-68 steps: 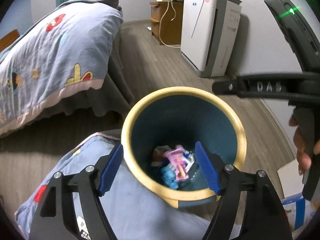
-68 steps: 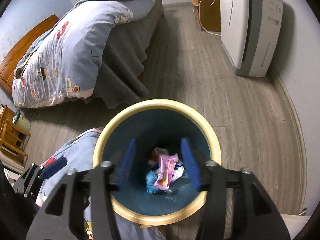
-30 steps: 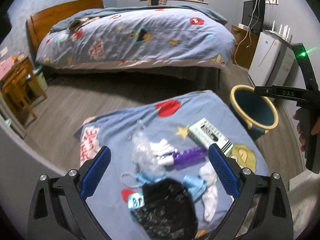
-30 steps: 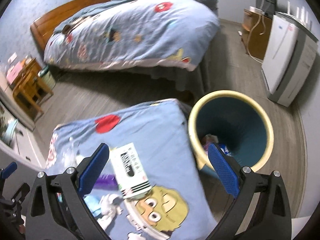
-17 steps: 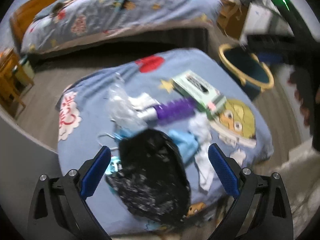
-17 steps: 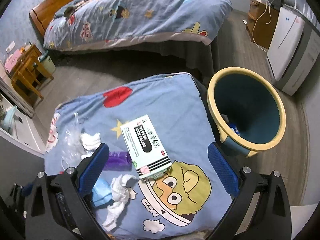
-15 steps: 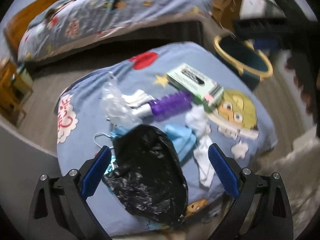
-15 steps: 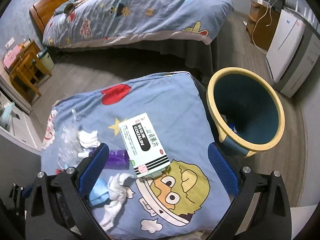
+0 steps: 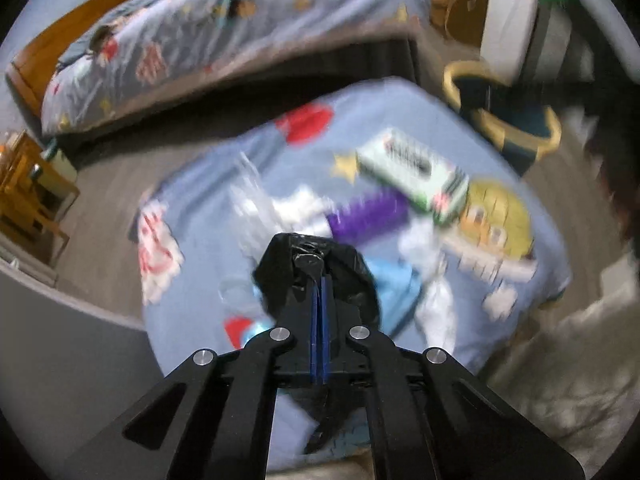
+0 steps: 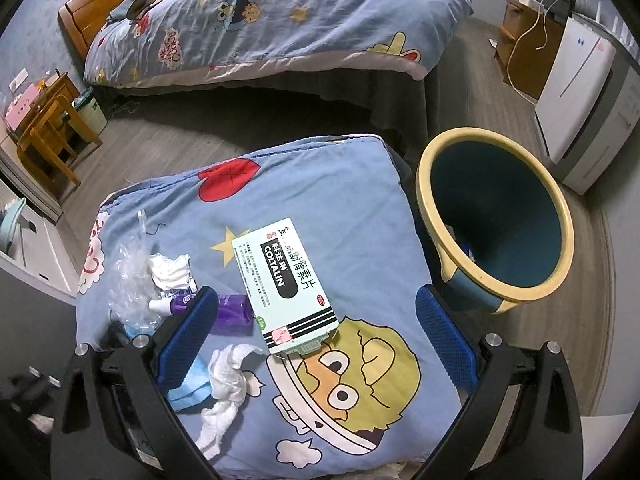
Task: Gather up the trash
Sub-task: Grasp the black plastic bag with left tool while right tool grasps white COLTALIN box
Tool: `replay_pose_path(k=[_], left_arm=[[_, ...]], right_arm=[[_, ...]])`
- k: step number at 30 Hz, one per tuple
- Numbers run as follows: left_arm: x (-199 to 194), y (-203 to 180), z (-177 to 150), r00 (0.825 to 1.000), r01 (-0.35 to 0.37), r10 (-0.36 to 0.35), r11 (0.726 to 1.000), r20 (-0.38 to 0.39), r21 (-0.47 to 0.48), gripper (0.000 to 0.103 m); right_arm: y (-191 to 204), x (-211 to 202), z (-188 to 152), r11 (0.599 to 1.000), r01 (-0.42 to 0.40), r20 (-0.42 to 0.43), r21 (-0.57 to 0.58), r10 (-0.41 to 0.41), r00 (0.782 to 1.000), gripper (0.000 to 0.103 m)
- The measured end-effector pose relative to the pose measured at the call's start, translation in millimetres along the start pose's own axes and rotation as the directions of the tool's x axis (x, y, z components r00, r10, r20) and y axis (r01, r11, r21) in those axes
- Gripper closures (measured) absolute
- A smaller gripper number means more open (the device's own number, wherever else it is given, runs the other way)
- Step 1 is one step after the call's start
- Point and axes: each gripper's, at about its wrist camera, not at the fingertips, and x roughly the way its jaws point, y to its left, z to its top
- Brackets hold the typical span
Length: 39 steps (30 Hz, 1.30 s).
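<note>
My left gripper [image 9: 319, 280] is shut on a crumpled black plastic bag [image 9: 292, 268] above the blue cartoon cloth [image 9: 248, 152]. My right gripper [image 10: 316, 320] is open and empty, hovering over the cloth [image 10: 340, 184]. On the cloth lie a pale green medicine box [image 10: 284, 280], a purple bottle [image 10: 234, 314], white tissues [image 10: 230, 372], a clear plastic wrapper [image 10: 130, 276] and a light blue packet [image 10: 192, 388]. The blue bin with a yellow rim [image 10: 496, 216] stands on the floor to the right of the cloth; it also shows in the left wrist view [image 9: 508, 120].
A bed with a blue cartoon duvet [image 10: 280, 16] stands behind the cloth. A white appliance [image 10: 580, 80] and a wooden cabinet [image 10: 524, 44] stand at the far right. Wooden furniture [image 10: 48, 120] stands at the left.
My left gripper has closed on the black plastic bag and the left view is blurred by motion. My right gripper has come slightly lower over the cloth, still open.
</note>
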Motion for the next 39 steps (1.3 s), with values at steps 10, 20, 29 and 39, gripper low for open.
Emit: replay_pose_path(k=[10,20,29,39], left_arm=[[-24,51,63,0.990,0.023,-0.011,0.996,0.144,-0.085,0.101],[7,54,73,0.988,0.095,-0.080,0.989,0.130,-0.112,0.101],[14,63,74,0.989,0.107,-0.092,0.985,0.114,-0.137,0.101],[18,62,74,0.990,0.105,-0.091,0.986,0.108,-0.131,0.101]], right_arm=[[8,36,1,0.996,0.008,-0.035,-0.089,-0.011,0.999,0.006],[17,99,4,0.983,-0.044,-0.145,-0.177,0.018,0.989,0.006],[45,138,11,0.976,-0.061,-0.192,-0.210,0.020,0.981,0.006],[32,146,17,0.988,-0.058,-0.213,-0.146,0.025,0.977,0.030]])
